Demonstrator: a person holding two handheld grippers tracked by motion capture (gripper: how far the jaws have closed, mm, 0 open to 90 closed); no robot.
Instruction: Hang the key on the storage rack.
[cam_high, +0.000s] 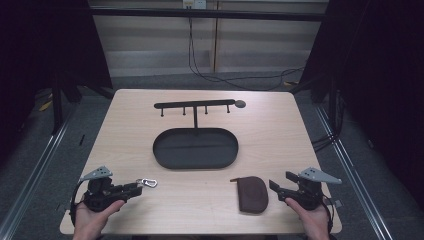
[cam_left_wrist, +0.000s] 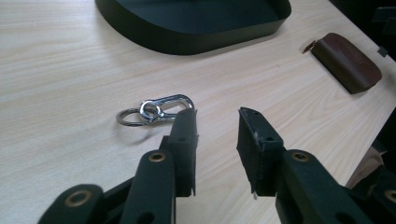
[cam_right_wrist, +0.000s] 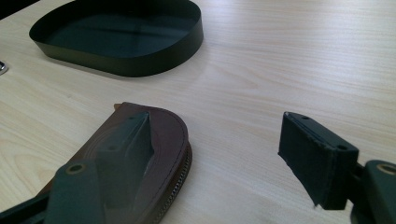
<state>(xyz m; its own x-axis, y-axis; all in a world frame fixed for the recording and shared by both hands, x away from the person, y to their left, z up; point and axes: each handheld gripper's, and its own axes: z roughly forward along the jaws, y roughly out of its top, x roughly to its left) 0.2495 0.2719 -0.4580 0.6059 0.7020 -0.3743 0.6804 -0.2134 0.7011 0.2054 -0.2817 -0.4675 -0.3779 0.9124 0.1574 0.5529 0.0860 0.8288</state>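
A pale wooden surface (cam_high: 270, 135) is seen from above, with a black oval tray (cam_high: 195, 148) at its middle and a black hook rack (cam_high: 195, 105) rising from the tray's far edge. At the near left, the left gripper (cam_high: 134, 187) is held in a hand (cam_high: 90, 220) and is pointed right; its jaws are parted with nothing between them. A silver carabiner with a key ring (cam_high: 148, 182) lies flat on the surface just beyond the jaw tips. In the left gripper view the carabiner (cam_left_wrist: 159, 108) is seen just past the tip of the left-hand jaw, outside the gap; whether the jaw touches it cannot be told. At the near right, the right gripper (cam_high: 278, 186) is held in the other hand (cam_high: 314, 220) and is pointed left toward a brown leather zip pouch (cam_high: 252, 194), which lies flat near the surface's front edge, between the two grippers. The right gripper's jaws are spread wide and empty. In the right gripper view the pouch (cam_right_wrist: 163, 154) is seen behind and beneath the left-hand jaw, while the other jaw stands well apart over bare wood; contact with the pouch cannot be judged.
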